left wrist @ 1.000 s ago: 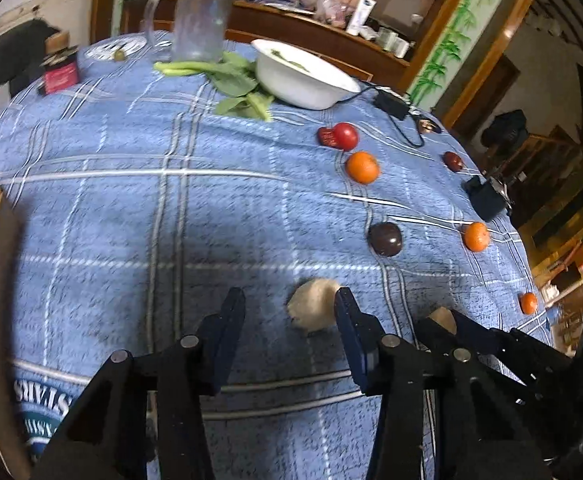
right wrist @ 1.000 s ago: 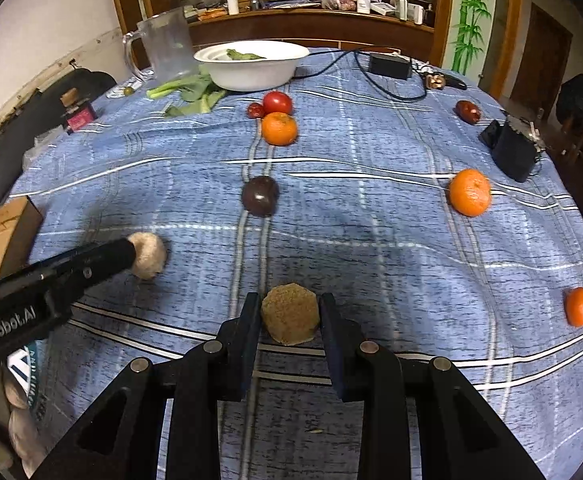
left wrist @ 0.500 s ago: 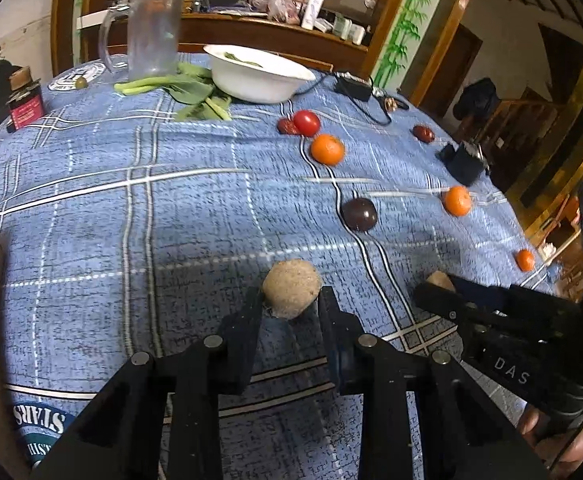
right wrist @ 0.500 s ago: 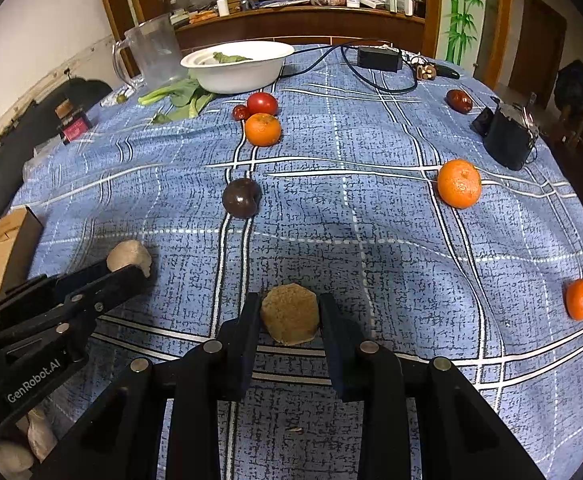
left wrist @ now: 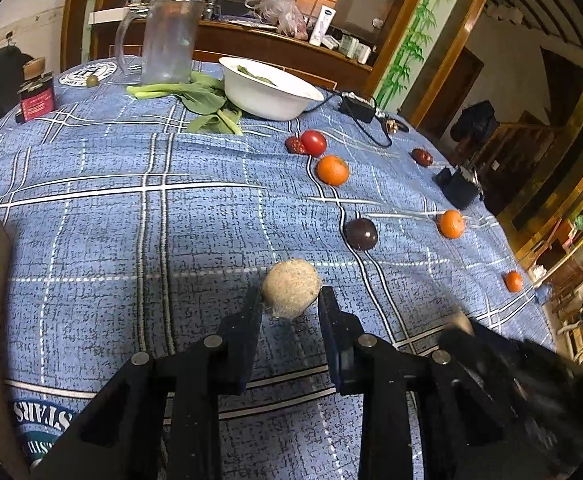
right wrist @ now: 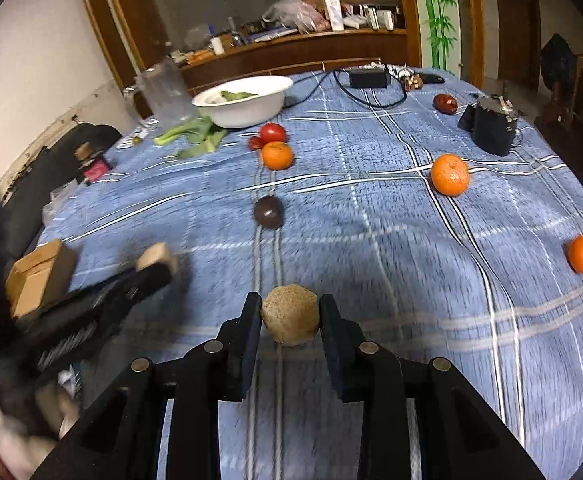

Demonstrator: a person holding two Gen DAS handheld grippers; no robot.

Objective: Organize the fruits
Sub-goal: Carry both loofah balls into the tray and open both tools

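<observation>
both claws (left wrist: pixel 290 300) (right wrist: pixel 290 312) apparently lifted, clamping fruits (left wrist: pixel 290 288) (right wrist: pixel 290 314)

My left gripper (left wrist: pixel 290 312) and right gripper (right wrist: pixel 290 316) are matte black, each with angular linkage arms and round silver pins. Both carry flat, dark blue-black pads on their jaws.

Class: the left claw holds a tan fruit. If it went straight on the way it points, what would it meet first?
Probably the dark fruit, just ahead-right of the left claw and its tan fruit; depth is uncertain.
</observation>
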